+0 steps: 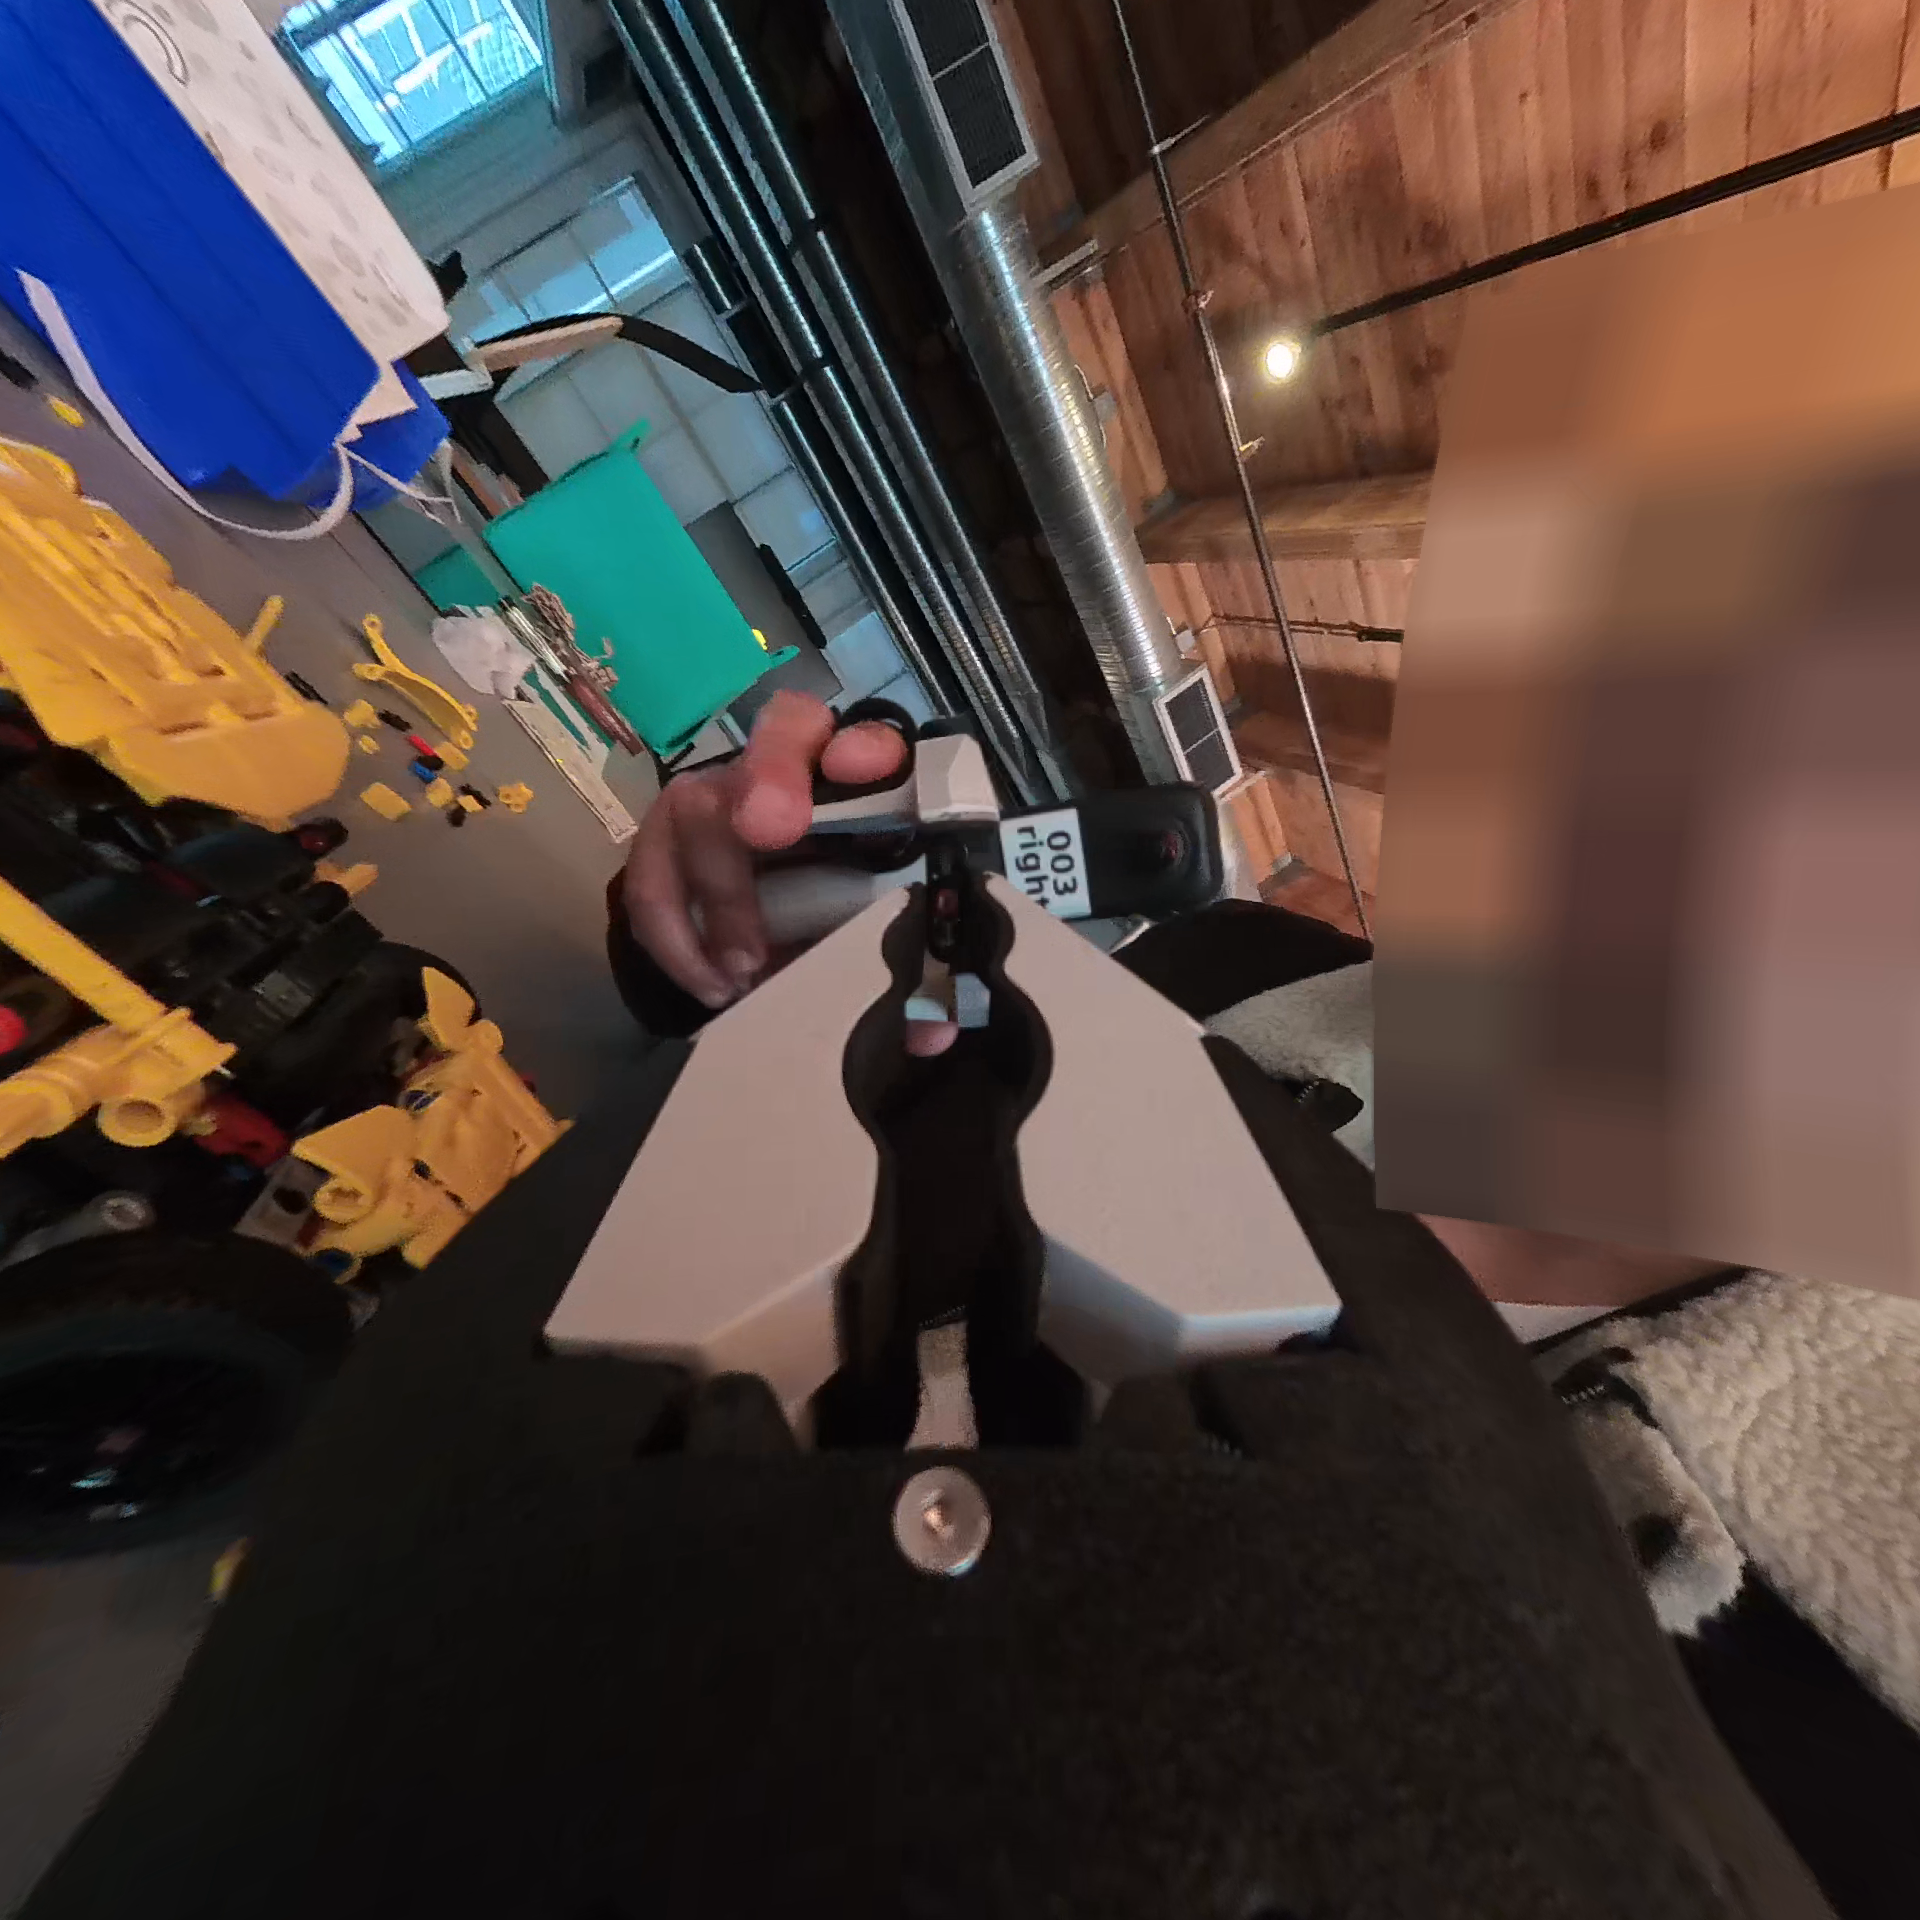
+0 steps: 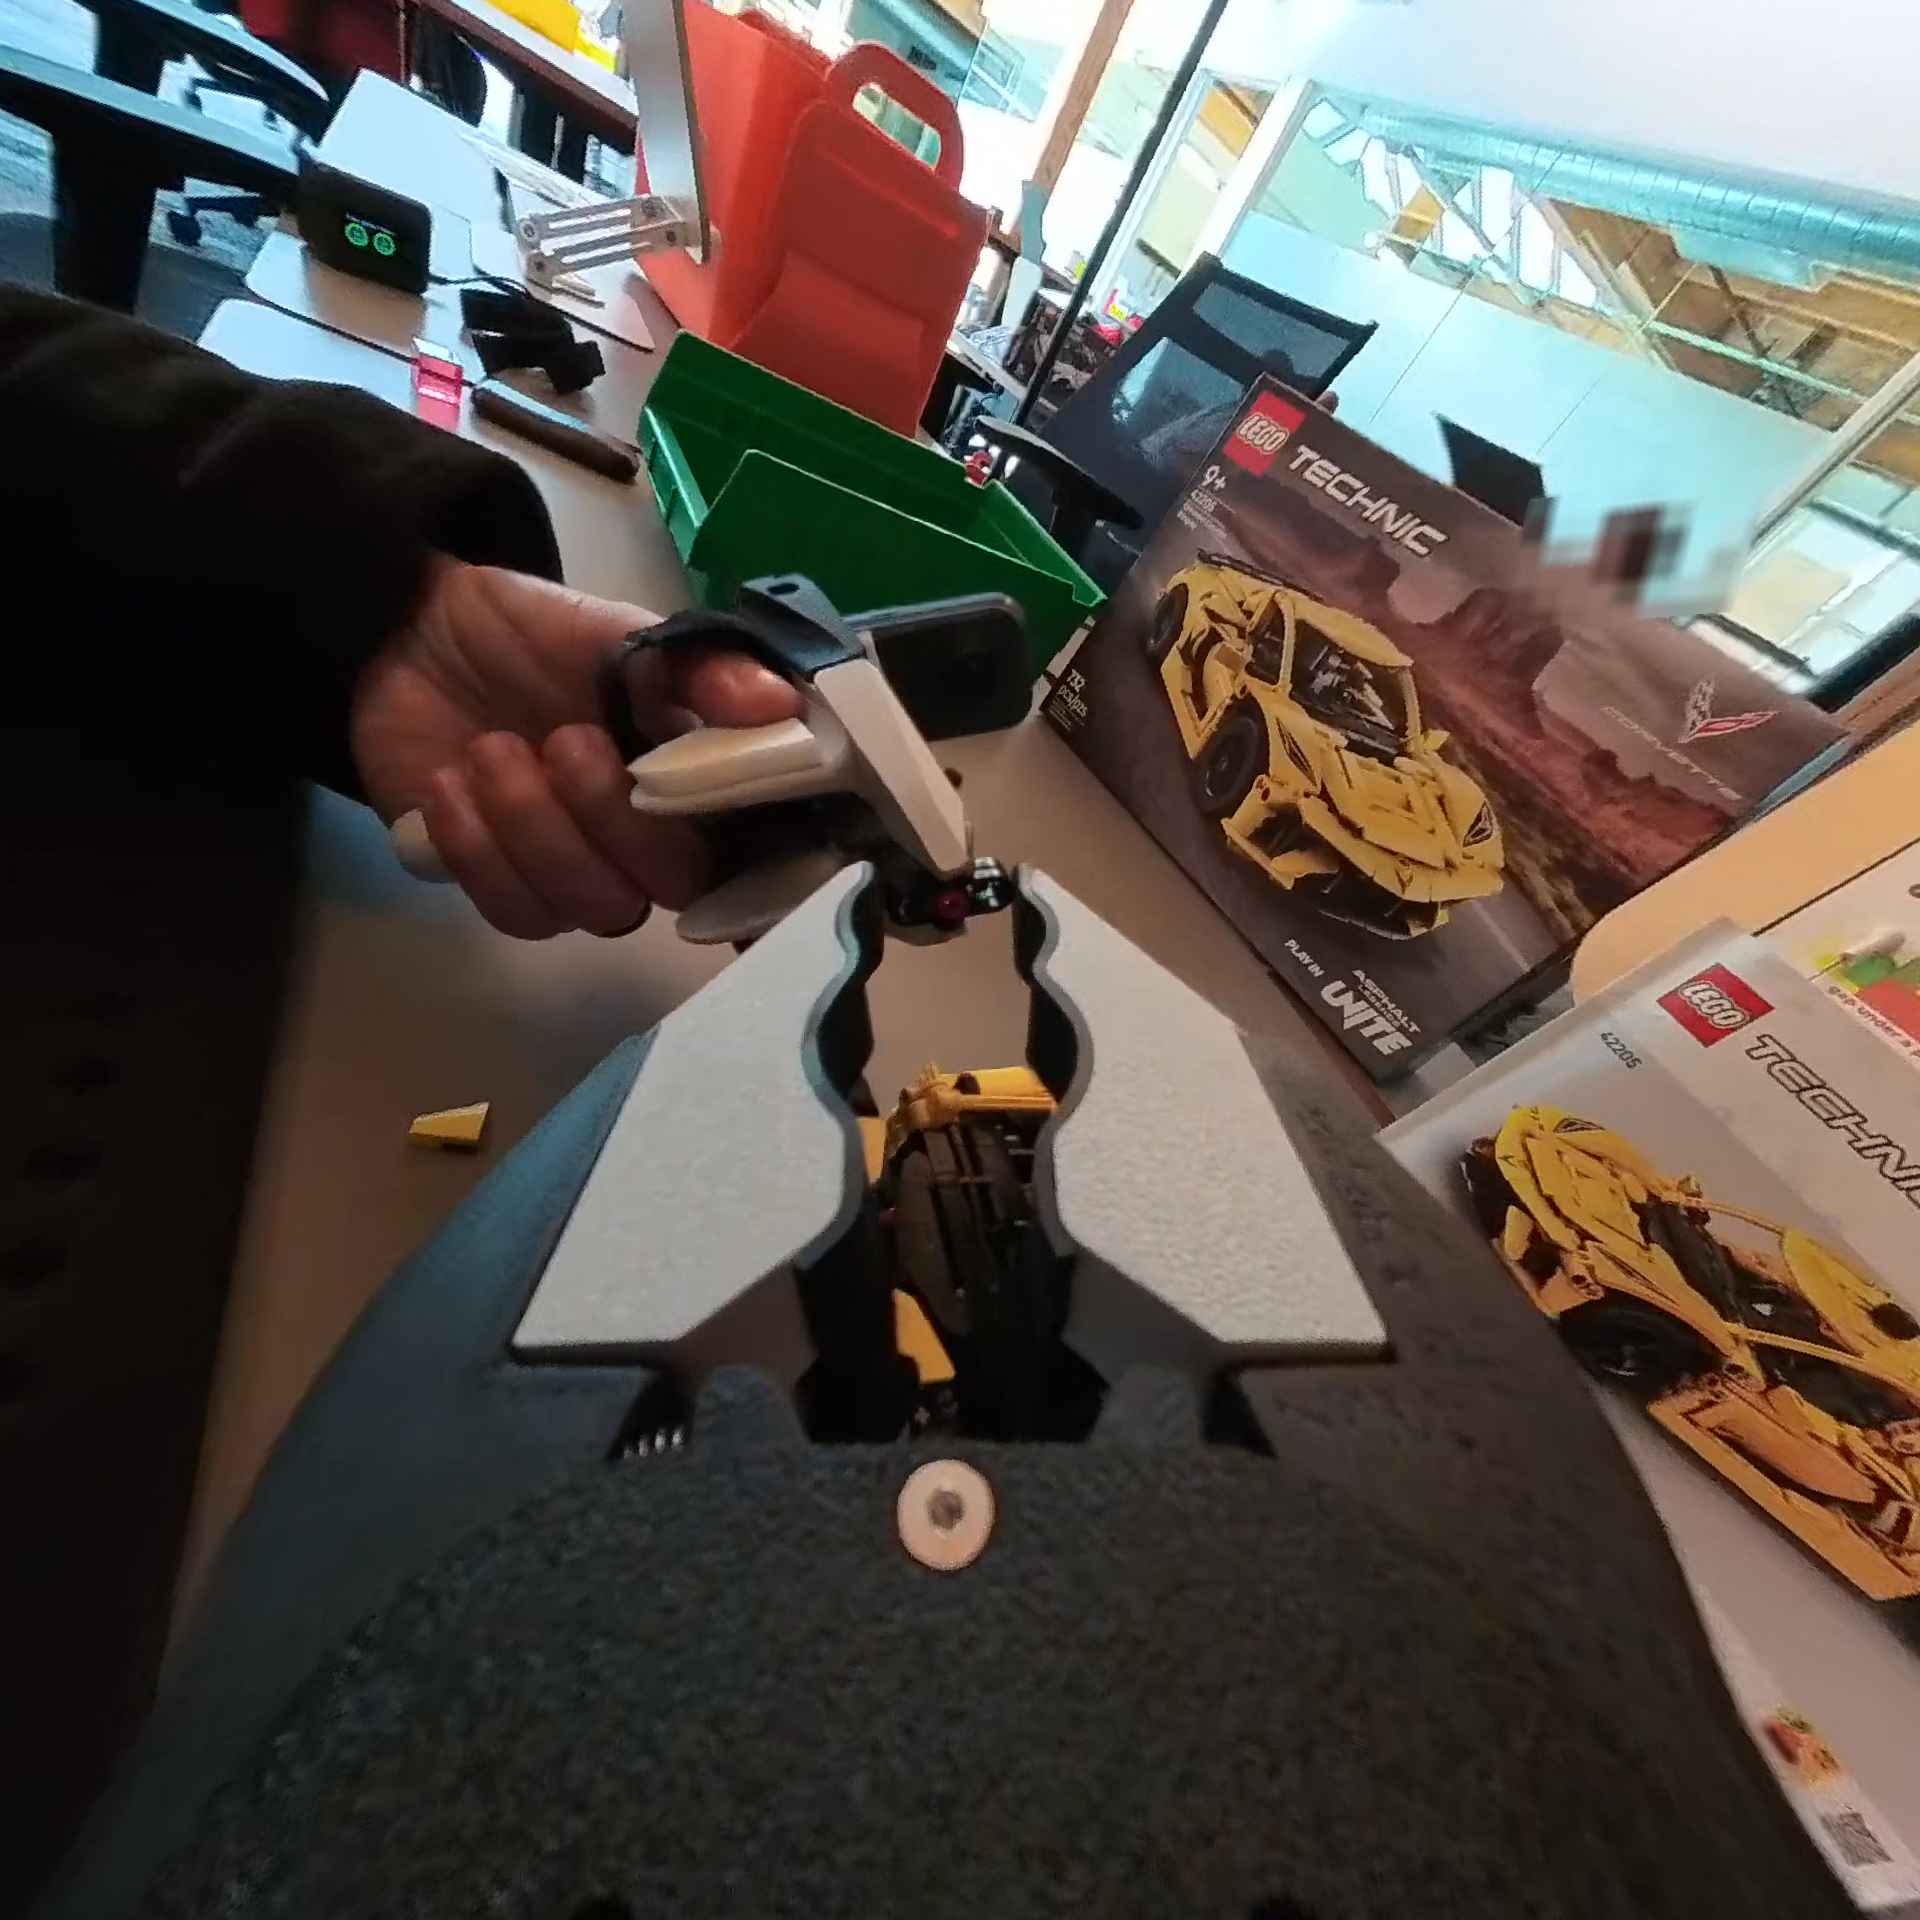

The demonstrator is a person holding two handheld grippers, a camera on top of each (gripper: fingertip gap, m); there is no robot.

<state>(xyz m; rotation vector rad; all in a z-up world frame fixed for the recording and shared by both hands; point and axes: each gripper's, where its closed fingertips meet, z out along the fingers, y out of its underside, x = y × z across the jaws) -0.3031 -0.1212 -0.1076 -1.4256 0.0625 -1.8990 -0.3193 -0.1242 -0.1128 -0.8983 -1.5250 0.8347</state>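
Note:
My left gripper (image 1: 948,896) is shut on a small black piece with a red pin (image 1: 943,916), held up in the air. In the right wrist view, the left gripper (image 2: 961,871) comes in from the left in a person's hand (image 2: 520,748) with the piece (image 2: 951,899) at its tip. My right gripper (image 2: 943,885) is open, its two fingertips standing on either side of that piece, close to it. A yellow and black toy car model (image 2: 961,1143) shows below through the gap between the right fingers. It also lies at the left in the left wrist view (image 1: 135,665).
A green bin (image 2: 862,520), an orange bag (image 2: 831,229), a box with a yellow car picture (image 2: 1434,748) and a booklet (image 2: 1714,1299) stand on the table. A loose yellow piece (image 2: 449,1127) lies at the left. Small loose parts (image 1: 416,727), a blue bin (image 1: 187,312) and a teal bin (image 1: 623,582) show too.

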